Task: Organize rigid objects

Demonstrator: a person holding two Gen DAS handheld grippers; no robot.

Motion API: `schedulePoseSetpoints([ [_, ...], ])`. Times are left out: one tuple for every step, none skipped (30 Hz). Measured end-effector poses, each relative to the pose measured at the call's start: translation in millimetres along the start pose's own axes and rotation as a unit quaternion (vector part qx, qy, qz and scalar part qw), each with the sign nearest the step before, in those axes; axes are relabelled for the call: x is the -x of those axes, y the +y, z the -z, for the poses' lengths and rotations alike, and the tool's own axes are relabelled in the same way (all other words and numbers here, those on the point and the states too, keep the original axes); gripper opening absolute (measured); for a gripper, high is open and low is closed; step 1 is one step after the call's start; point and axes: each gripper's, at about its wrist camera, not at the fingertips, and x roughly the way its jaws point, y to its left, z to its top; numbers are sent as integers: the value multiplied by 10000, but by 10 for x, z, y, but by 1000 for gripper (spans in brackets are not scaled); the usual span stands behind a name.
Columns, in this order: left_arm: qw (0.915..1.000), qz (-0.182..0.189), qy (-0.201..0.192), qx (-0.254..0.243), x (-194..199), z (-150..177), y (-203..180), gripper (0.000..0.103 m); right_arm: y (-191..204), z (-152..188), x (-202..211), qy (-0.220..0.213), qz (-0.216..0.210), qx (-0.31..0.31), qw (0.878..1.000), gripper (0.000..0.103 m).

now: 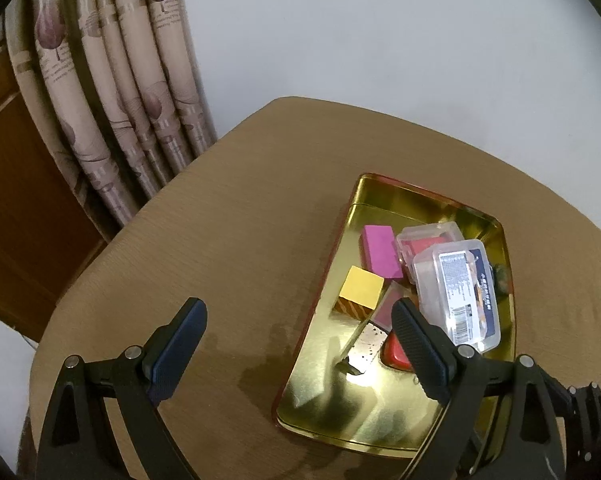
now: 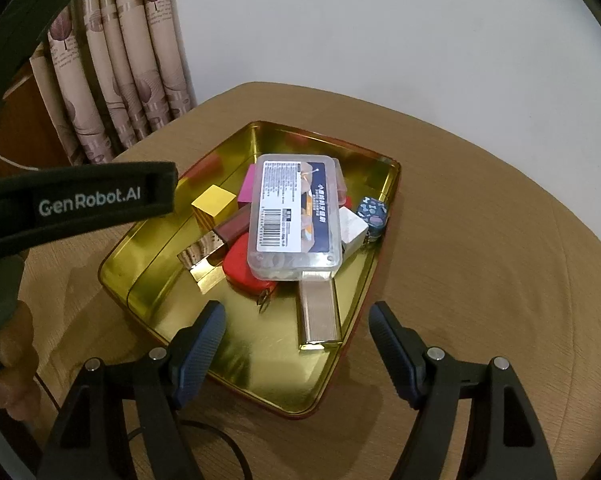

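A gold tin tray [image 1: 320,396] [image 2: 260,364] on the round wooden table holds several rigid objects. A clear plastic box with a barcode label [image 1: 456,292] [image 2: 292,216] lies on top of the pile. Around it are a yellow cube [image 1: 360,288] [image 2: 213,203], a pink block [image 1: 380,250], a red piece [image 2: 240,260], a white cube [image 2: 352,224], a patterned dark cube [image 2: 372,212] and a metallic bar [image 2: 318,320]. My left gripper [image 1: 298,330] is open and empty above the tray's left edge. My right gripper [image 2: 296,336] is open and empty over the tray's near end.
The table [image 1: 220,240] [image 2: 480,280] stands against a white wall, with patterned curtains [image 1: 112,92] at the back left. In the right wrist view the left hand's strap [image 2: 80,200] and fingers show at the left, and a black cable [image 2: 220,440] lies on the table near the front.
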Motion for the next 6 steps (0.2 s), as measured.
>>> schedulePoseSetpoints([
  [10000,-29,2,-30,-6,4,-17,92,2,-1,-2,0,2,9,10000,76],
  [10000,-54,9,-71,-9,13,-34,92,2,-7,-3,0,-2,18,10000,76],
  [9999,-62,20,-94,-14,12,-46,92,4,-6,-3,-2,-3,22,10000,76],
  [9999,-67,27,-100,-18,6,-55,92,7,-5,0,-4,-6,29,10000,76],
  [9999,-74,31,-93,-20,6,-59,92,9,-3,2,-5,-3,38,10000,76],
  [9999,-73,31,-86,-19,2,-59,92,9,-3,3,-10,2,42,10000,76],
])
